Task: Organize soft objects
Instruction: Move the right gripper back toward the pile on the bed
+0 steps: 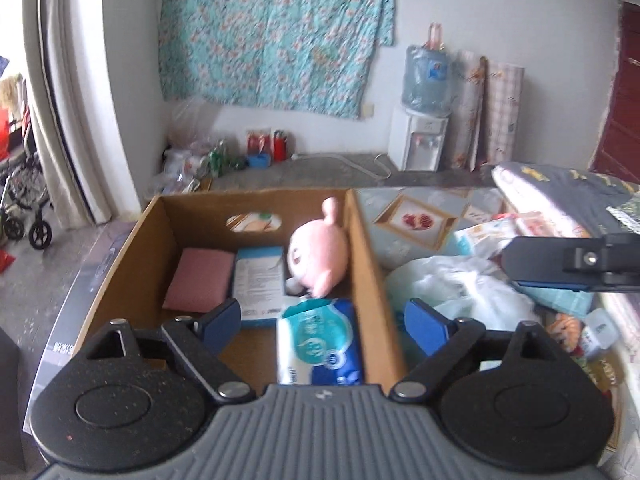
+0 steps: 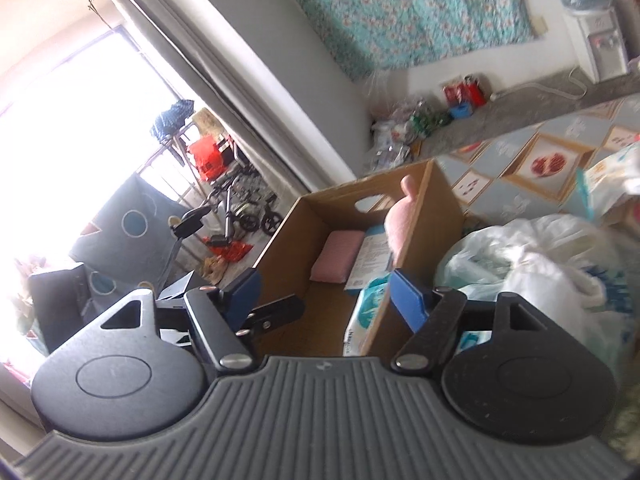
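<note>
A: What is the box made of?

B: The cardboard box [image 1: 132, 248] is plain brown corrugated board, open at the top, with an oval handle hole in its far wall. It stands on a surface covered by a cloth with a grey and tan diamond print [image 1: 420, 216].

A: And inside it?

B: A flat pink sponge-like pad [image 1: 198, 282] lies at the left. Beside it is a thin rectangular packet with a printed label [image 1: 258, 284]. A pink plush toy [image 1: 318, 254], rounded and fuzzy, leans on the right wall. A soft tissue pack [image 1: 320, 344] in glossy blue and white wrap lies nearest the camera.

A: The left hand-held gripper [image 1: 322, 320]?

B: Released, blue pads well apart above the box, nothing between them.

A: The right hand-held gripper [image 2: 324, 294]?

B: Also released and empty, over the near edge of the box.

A: What lies outside the box?

B: To its right, a crumpled translucent plastic bag [image 2: 520, 256] and more soft packets, heaped and partly blurred.
</note>
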### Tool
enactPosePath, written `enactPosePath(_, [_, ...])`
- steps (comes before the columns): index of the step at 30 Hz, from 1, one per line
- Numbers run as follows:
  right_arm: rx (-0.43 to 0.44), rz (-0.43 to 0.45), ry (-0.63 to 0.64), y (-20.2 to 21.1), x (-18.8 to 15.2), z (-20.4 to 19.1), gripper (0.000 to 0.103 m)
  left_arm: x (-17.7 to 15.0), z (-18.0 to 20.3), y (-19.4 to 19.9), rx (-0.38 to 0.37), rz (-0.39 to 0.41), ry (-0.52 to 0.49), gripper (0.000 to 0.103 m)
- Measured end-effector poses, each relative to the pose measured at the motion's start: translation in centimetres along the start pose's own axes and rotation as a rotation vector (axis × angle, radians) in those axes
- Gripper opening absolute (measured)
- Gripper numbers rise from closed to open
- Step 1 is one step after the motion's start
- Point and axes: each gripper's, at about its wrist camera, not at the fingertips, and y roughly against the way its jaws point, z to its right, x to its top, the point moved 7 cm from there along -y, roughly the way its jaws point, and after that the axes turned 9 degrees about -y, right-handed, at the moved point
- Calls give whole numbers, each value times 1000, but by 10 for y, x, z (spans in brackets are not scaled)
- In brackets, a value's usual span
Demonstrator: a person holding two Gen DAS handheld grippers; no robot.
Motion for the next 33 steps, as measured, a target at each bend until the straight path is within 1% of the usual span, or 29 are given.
enactPosePath(4, [-64,65,8,44,0,20,74,4,42,11,-66,34,-22,91])
enactPosePath(7, [-143,119,7,83,2,46,74,6,79,14,-130,53,-46,91])
enactPosePath(10, [-226,158,-4,118,4,76,74,7,119,9,-189,67,-82,91])
enactPosePath(13, [-311,180,-12,145,8,105,74,7,154,-2,-249,79,-110,91])
enactPosePath(15, [-356,186,-7,159,14,121,74,9,174,-12,-264,87,-133,91])
enactPosePath(18, [-380,182,-20,166,32,141,74,20,195,-28,-252,97,-186,90])
enactPosePath(20, [-365,168,-39,162,48,151,74,33,205,-38,-218,114,-260,90])
enactPosePath(22, [-335,144,-66,148,69,161,74,47,210,-49,-182,131,-326,88])
enactPosePath(24, [-317,120,-107,126,92,178,74,62,208,-69,-159,118,-358,85])
enactPosePath(25, [-311,105,-125,113,104,187,74,70,205,-81,-152,103,-356,83])
enactPosePath(27, [-312,78,-172,83,125,207,72,84,198,-107,-141,53,-329,75])
enactPosePath(28, [-312,58,-199,66,134,221,71,91,193,-122,-141,21,-306,74])
enactPosePath(29, [-313,41,-220,51,142,233,68,96,189,-137,-148,-9,-282,71])
enactPosePath(31, [-342,6,-251,18,154,256,63,103,176,-170,-170,-98,-215,64])
enactPosePath(33, [-371,-26,-273,-8,162,276,56,105,167,-204,-202,-193,-146,55])
